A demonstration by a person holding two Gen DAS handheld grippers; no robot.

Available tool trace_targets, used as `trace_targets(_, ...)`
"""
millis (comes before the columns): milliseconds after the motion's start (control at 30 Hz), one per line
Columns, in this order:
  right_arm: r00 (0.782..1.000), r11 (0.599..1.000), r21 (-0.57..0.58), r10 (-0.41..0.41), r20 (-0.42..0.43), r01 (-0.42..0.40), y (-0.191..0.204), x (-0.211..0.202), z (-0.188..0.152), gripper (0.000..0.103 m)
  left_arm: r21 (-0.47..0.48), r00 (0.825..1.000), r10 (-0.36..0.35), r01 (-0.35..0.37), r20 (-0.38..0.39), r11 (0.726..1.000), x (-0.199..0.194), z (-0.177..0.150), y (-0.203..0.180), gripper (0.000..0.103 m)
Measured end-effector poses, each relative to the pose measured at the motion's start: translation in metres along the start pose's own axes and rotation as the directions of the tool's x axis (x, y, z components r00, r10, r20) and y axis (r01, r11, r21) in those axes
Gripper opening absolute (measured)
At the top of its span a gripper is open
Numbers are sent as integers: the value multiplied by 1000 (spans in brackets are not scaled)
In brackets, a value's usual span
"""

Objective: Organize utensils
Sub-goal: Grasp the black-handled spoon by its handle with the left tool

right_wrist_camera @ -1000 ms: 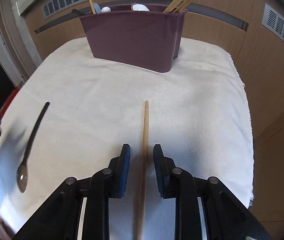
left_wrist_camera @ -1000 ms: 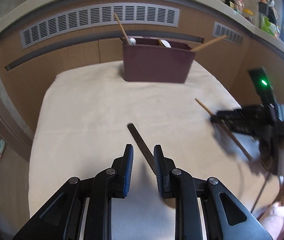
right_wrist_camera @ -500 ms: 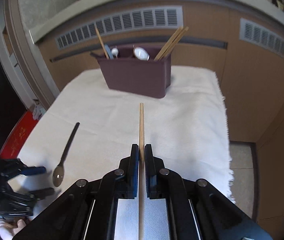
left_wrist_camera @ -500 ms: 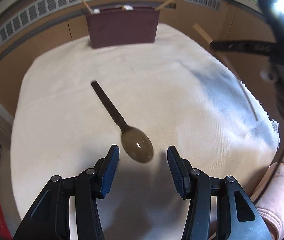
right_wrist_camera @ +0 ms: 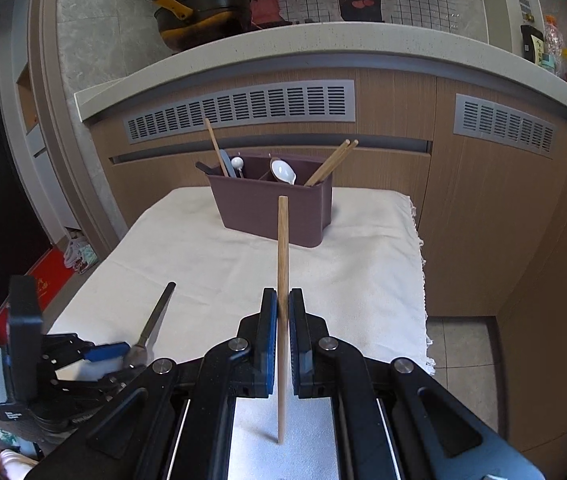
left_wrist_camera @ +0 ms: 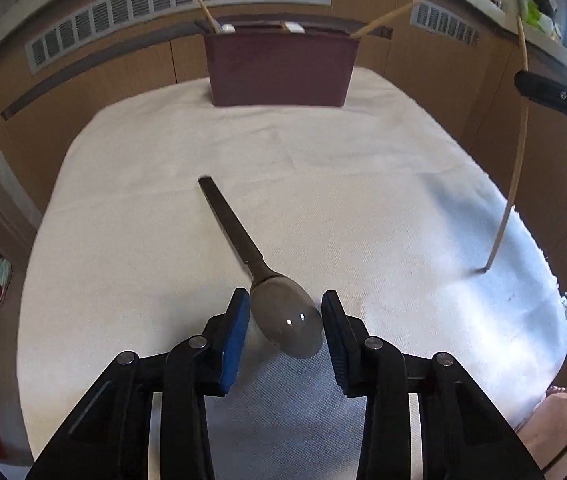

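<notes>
Left wrist view: the left gripper (left_wrist_camera: 285, 322) sits low in the middle of the frame, its jaws just closing in around the bowl of the spoon (left_wrist_camera: 259, 276) on the white cloth (left_wrist_camera: 143, 240), pads close but I can't tell if they're touching yet. The maroon holder (left_wrist_camera: 279, 70) is top centre. Right wrist view: the right gripper (right_wrist_camera: 279, 320) is pinched tight on a chopstick (right_wrist_camera: 282, 248) pointing up the middle of the frame toward the holder.

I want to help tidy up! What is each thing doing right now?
Dark metal spoon: lying flat on the cloth, bowl between the left tongs.
Left tongs: open, have just been closing around the bowl.
Wooden chopstick: lifted off the cloth.
Right tongs: shut on the chopstick.
Maroon plastic utensil holder: upright, partly filled.
</notes>
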State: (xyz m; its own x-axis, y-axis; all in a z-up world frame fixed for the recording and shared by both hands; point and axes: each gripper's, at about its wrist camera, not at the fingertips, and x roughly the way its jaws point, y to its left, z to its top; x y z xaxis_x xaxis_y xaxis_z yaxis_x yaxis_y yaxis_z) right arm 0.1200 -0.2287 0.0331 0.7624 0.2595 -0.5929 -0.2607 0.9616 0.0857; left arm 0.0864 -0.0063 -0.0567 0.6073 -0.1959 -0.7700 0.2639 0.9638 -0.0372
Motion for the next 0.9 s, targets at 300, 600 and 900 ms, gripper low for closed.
trace_targets(300, 997, 1000, -21, 18, 74, -17, 13, -19, 12, 5, 4, 983, 42, -43, 176, 999, -47, 33, 18, 13)
trace_targets(600, 999, 1000, -12, 11, 42, -10, 7, -8, 13, 5, -36, 1000, 22, -22, -5, 999, -7, 36, 50, 29)
trace_targets(900, 999, 999, -35, 8, 45, -7, 11, -10, 16, 5, 1, 965, 55, -57, -256, 998, 83, 77, 50, 35)
